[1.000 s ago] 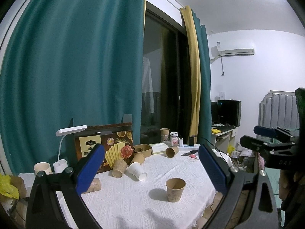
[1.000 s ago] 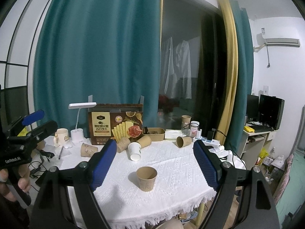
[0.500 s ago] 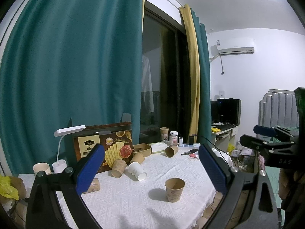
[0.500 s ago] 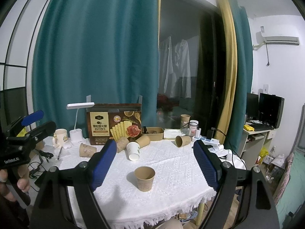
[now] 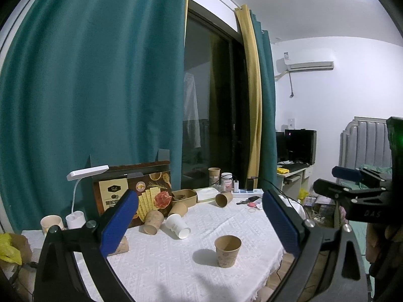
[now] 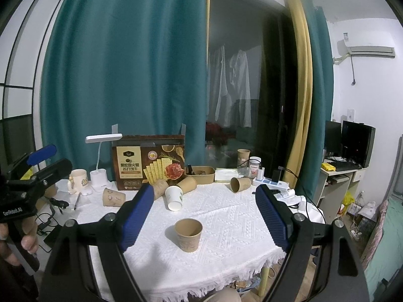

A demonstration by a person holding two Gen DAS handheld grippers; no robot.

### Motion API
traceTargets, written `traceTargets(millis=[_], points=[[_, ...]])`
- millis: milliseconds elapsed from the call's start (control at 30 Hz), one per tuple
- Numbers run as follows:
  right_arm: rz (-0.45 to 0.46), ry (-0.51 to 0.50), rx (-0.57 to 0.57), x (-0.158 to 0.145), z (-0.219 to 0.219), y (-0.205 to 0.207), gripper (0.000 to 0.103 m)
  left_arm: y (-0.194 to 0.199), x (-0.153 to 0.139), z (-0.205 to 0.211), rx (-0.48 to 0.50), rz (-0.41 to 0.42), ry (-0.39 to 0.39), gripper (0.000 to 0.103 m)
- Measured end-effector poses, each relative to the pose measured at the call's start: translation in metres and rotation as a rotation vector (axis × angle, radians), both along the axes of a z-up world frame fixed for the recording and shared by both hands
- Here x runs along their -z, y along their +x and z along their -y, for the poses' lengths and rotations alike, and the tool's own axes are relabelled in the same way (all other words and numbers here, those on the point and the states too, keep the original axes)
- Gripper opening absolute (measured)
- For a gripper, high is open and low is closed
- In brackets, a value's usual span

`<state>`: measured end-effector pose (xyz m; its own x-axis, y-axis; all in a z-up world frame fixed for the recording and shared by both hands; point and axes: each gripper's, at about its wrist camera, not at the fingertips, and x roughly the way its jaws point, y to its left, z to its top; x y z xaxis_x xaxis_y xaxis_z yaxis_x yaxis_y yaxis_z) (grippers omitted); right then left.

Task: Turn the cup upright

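Nothing on the desk point(image 6: 226, 209) has shifted since the earlier frames; both your grippers still hover back from it. Your left gripper point(image 5: 199, 222) and right gripper point(image 6: 204, 217) have jaws spread wide, holding nothing. One brown paper cup point(image 6: 189, 235) stands upright near the desk's front edge, between them.

Room dim, bluish. Light from above, ceiling bright. Cup point(image 5: 227, 250) throws soft shadow to left on cloth point(image 5: 176, 264). Window point(image 6: 234, 88) dark. Edges bent, corners black. Picture fairly sharp.
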<state>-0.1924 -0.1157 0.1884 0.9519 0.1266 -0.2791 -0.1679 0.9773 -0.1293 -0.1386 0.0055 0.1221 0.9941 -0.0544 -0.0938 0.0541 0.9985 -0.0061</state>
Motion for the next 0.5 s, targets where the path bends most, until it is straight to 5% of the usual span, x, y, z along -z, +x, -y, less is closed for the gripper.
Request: traceTargets(millis=[500], points=[[-0.017, -0.002, 0.001, 0.0071, 0.0031, 0.0037, 0.081, -0.0003, 0.0021, 0.0048, 0.004, -0.008, 0.000, 0.099]])
